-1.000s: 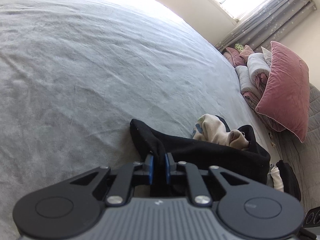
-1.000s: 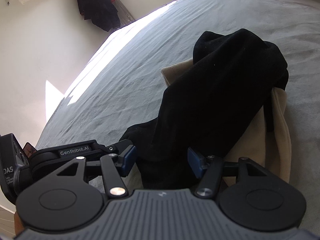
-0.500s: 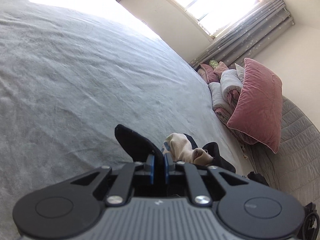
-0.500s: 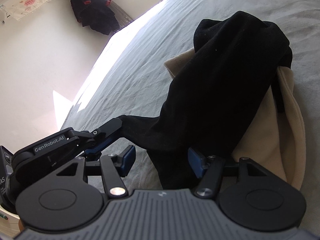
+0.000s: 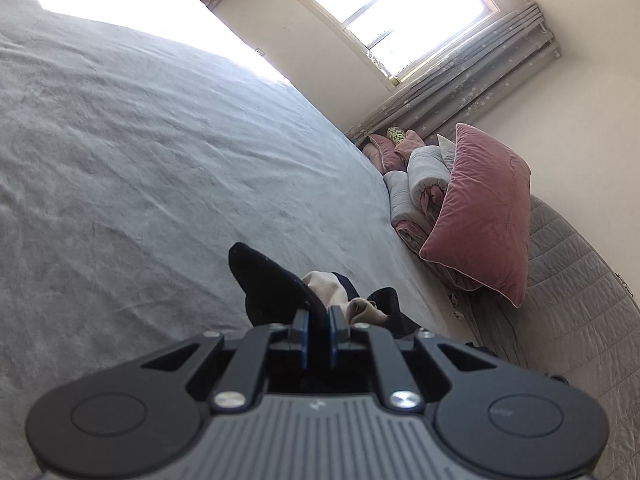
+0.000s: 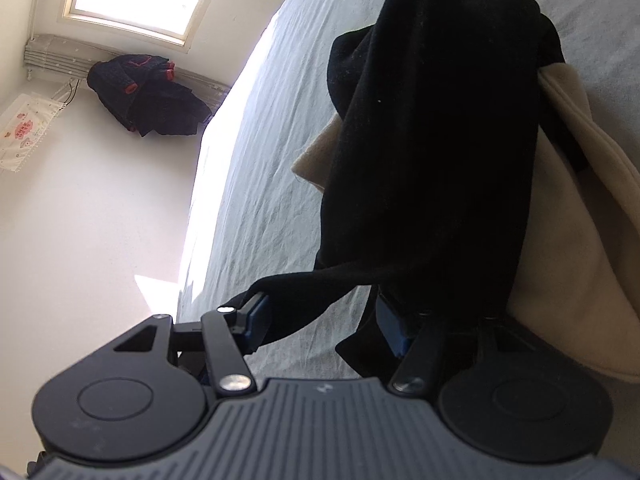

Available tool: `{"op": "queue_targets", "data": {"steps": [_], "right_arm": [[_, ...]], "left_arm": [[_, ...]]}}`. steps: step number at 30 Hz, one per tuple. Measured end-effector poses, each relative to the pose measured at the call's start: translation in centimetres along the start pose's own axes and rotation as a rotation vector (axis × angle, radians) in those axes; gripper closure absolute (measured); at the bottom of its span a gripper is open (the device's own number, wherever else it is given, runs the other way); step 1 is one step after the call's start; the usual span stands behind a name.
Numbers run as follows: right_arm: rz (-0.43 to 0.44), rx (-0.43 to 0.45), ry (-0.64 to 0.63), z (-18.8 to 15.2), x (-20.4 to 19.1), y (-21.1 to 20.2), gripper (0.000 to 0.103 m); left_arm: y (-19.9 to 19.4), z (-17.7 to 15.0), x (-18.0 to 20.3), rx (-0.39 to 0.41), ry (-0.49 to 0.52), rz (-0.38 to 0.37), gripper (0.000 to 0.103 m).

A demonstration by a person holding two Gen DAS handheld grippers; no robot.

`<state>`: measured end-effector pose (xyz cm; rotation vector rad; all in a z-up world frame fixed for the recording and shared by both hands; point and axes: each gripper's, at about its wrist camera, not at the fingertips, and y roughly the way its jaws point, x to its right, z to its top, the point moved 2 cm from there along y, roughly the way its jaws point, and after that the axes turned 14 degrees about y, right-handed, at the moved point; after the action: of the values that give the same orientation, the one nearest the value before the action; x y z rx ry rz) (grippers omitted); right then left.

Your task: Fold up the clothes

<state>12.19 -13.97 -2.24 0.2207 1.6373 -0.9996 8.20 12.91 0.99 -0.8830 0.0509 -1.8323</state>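
Note:
A black garment (image 6: pixel 432 140) lies heaped over a beige garment (image 6: pixel 568 240) on the grey bed (image 6: pixel 272 160). My left gripper (image 5: pixel 318 320) is shut on a corner of the black garment (image 5: pixel 272 288), which stands up past its fingertips, with the beige garment (image 5: pixel 332 292) just behind. In the right wrist view a thin stretched strip of the black cloth runs across the gap of my right gripper (image 6: pixel 324 326). Its jaws are closing but still apart, with bed sheet showing between them. The right pad (image 6: pixel 394 330) sits against the hanging black cloth.
A pink pillow (image 5: pixel 480 216) and rolled quilts (image 5: pixel 416 184) are piled at the bed's right end, below a curtained window (image 5: pixel 392 12). A dark jacket (image 6: pixel 148 96) hangs on the wall beyond the bed's far edge. Wide grey sheet (image 5: pixel 140 160) stretches left of the clothes.
My left gripper rose and tipped upward, keeping the black corner. My right gripper rolled, came closer to the black cloth, and its jaws narrowed; the black strip now crosses its gap.

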Motion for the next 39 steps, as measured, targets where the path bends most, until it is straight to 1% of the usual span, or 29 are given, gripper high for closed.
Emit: {"op": "queue_targets", "data": {"steps": [1,2,4,6,7,9,11,12,13,14,16,18,21,23,27,31,34,36,38,39], "right_arm": [[0.010,0.000,0.003,0.2,-0.2,0.1,0.062],[0.013,0.002,0.002,0.2,-0.4,0.3,0.068],[0.008,0.023,-0.014,0.4,-1.0,0.6,0.085],[0.000,0.051,-0.058,0.8,-1.5,0.3,0.093],[-0.008,0.071,-0.087,0.9,-1.8,0.1,0.095],[-0.022,0.121,-0.150,1.2,-2.6,-0.6,0.095],[-0.037,0.172,-0.202,1.5,-3.4,-1.2,0.096],[-0.042,0.194,-0.218,1.8,-3.7,-1.7,0.096],[-0.046,0.214,-0.232,2.2,-4.1,-2.3,0.096],[-0.050,0.231,-0.244,2.7,-4.3,-3.1,0.096],[-0.056,0.269,-0.269,3.5,-5.0,-4.2,0.096],[-0.063,0.309,-0.290,3.9,-5.6,-4.8,0.096],[-0.071,0.361,-0.308,4.9,-6.0,-6.1,0.096],[-0.079,0.397,-0.314,5.4,-6.0,-6.5,0.096],[-0.088,0.460,-0.310,6.5,-5.1,-8.6,0.096],[-0.078,0.494,-0.261,7.4,-2.5,-10.7,0.096],[-0.082,0.509,-0.213,8.0,0.0,-12.0,0.096],[-0.091,0.517,-0.182,8.3,1.6,-12.7,0.096],[-0.098,0.516,-0.152,8.3,2.8,-13.2,0.096],[-0.102,0.515,-0.140,8.3,3.4,-13.4,0.096]], "left_arm": [[-0.1,0.0,0.0,-0.002,0.007,-0.001,0.094],[-0.1,-0.1,0.0,-0.007,0.013,-0.005,0.094],[-0.1,-0.3,0.0,-0.019,0.022,-0.008,0.094],[0.0,-0.4,0.0,-0.029,0.030,-0.006,0.093],[0.1,-0.4,0.0,-0.033,0.035,-0.003,0.093],[0.3,-0.5,-0.1,-0.044,0.042,0.004,0.090],[0.6,-0.7,-0.1,-0.070,0.055,0.016,0.076],[0.8,-0.8,0.0,-0.089,0.066,0.024,0.066],[1.2,-1.0,0.1,-0.114,0.083,0.038,0.060],[1.6,-1.2,0.2,-0.141,0.094,0.058,0.059],[2.5,-1.8,0.1,-0.195,0.111,0.091,0.051],[3.4,-2.3,0.0,-0.245,0.112,0.112,0.048],[4.6,-3.1,0.0,-0.296,0.110,0.135,0.045],[5.3,-3.5,0.0,-0.316,0.104,0.146,0.045],[6.3,-4.3,0.7,-0.349,0.105,0.137,0.045],[7.1,-5.0,1.8,-0.371,0.131,0.134,0.044],[7.6,-5.3,2.3,-0.368,0.156,0.145,0.044],[7.7,-5.5,2.6,-0.360,0.175,0.151,0.045],[7.9,-5.7,2.9,-0.351,0.195,0.158,0.052],[7.9,-5.8,3.0,-0.348,0.206,0.155,0.059]]}}
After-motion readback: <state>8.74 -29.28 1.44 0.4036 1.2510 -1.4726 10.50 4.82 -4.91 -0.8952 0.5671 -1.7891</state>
